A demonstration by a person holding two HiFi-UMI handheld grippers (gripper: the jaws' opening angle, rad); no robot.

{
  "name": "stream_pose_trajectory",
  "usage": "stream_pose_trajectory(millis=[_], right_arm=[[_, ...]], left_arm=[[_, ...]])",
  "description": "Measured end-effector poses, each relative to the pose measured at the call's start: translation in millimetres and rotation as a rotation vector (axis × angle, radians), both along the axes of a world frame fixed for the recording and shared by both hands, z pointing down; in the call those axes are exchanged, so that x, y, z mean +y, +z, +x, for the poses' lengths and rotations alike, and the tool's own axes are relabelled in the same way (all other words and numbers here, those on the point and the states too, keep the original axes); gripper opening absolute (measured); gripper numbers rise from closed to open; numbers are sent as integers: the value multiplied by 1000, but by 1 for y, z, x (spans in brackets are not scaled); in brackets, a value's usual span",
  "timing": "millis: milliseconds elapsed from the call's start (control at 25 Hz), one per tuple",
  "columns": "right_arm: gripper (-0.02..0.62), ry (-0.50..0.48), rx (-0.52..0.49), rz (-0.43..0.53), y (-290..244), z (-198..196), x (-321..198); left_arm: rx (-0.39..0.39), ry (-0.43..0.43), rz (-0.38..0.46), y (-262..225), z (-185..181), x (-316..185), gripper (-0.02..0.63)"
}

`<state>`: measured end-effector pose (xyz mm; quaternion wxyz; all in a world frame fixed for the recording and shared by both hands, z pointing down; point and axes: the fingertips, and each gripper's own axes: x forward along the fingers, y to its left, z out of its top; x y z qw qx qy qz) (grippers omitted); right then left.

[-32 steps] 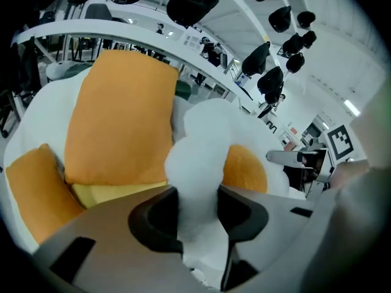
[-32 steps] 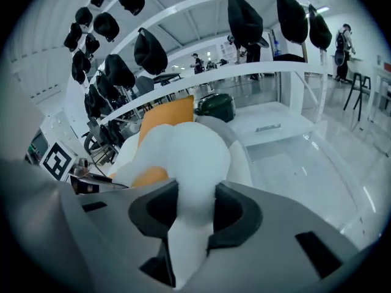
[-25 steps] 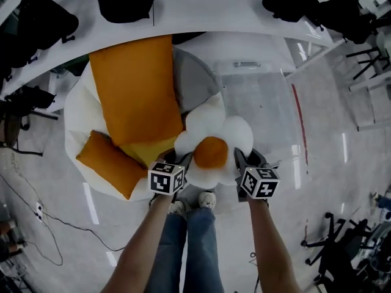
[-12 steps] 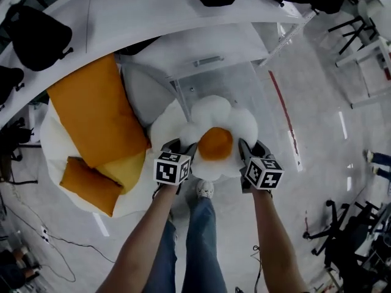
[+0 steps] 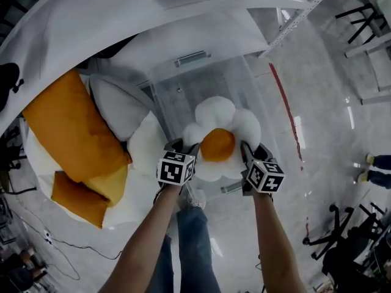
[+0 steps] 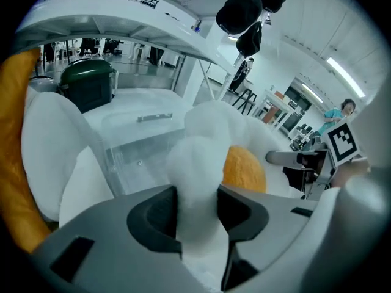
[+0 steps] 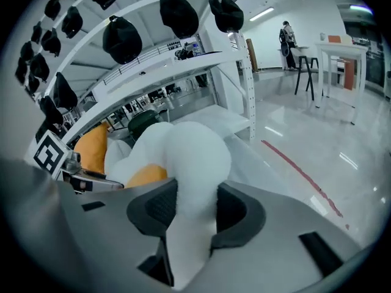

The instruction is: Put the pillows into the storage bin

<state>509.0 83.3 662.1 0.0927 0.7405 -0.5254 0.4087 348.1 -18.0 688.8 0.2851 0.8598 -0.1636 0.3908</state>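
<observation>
The clear storage bin (image 5: 177,96) occupies frame centre. The flower pillow (image 5: 215,140) hangs directly over its opening. The left gripper (image 5: 183,148) pinches its left petal. The right gripper (image 5: 249,152) pinches the right petal, jaws just easing wider. Both stand equally near.

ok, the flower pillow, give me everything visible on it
The flower pillow is plush and fluffy, with rounded white petals around a domed orange centre. It is held in the air with its orange face up, above the clear storage bin and not yet inside. The left gripper pinches a white petal at its near-left edge. The right gripper pinches another at the near-right, its jaws having just been opening slightly with the petal between them.
</observation>
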Motion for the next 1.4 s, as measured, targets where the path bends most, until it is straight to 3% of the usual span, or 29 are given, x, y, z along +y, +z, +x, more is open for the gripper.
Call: stream_pose_trajectory(millis=[240, 440, 640, 960, 1120, 1400], right_arm=[[169, 24, -46, -45, 50, 12, 8], [281, 52, -77, -136, 82, 7, 28], [302, 113, -125, -99, 74, -7, 41], [302, 114, -136, 14, -4, -53, 41], [302, -13, -133, 67, -37, -95, -8], [302, -185, -123, 145, -90, -205, -77]], left_arm=[[-84, 60, 18, 45, 13, 4, 178], [-191, 66, 46, 71, 0, 9, 292], [-130, -1, 69, 57, -16, 6, 304], [7, -110, 71, -10, -64, 18, 304], [40, -238, 104, -46, -118, -8, 304], [20, -398, 166, -90, -263, -46, 304]])
